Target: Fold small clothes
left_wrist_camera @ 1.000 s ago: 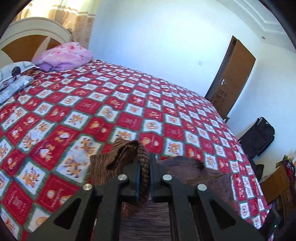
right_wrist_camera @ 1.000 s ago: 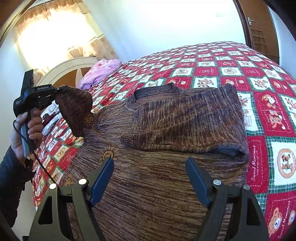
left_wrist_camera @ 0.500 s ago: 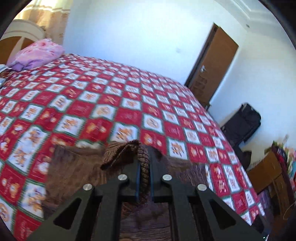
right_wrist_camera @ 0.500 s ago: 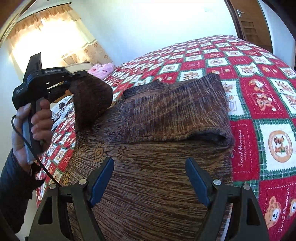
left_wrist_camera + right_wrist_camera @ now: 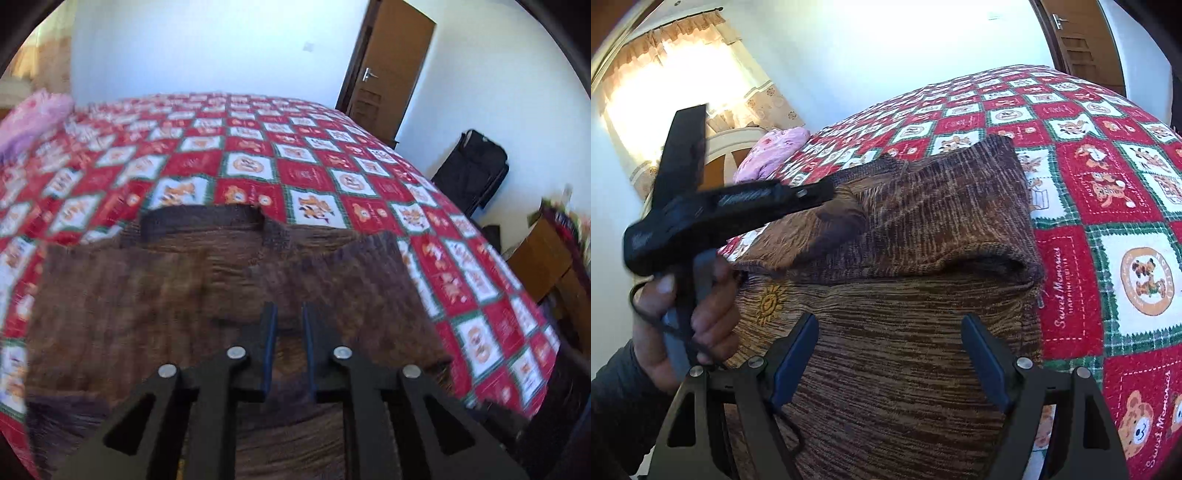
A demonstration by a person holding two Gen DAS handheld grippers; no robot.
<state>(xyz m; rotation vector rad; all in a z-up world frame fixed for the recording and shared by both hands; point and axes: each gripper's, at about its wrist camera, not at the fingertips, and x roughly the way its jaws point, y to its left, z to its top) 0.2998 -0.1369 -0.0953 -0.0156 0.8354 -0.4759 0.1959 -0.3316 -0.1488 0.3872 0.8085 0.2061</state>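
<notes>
Coarse, matt brown knit sweater (image 5: 923, 229) lies on a soft printed cloth bedspread (image 5: 1108, 192); glossy wooden door (image 5: 388, 66).

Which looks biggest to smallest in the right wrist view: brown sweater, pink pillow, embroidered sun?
1. brown sweater, fills the middle of the frame
2. pink pillow, lying far back, so it may well be bigger than it looks
3. embroidered sun on the sweater

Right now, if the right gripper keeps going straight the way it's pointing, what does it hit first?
Most likely the brown sweater: the right gripper points down at its knit body, open, nothing between. Depth is hard to judge.
</notes>
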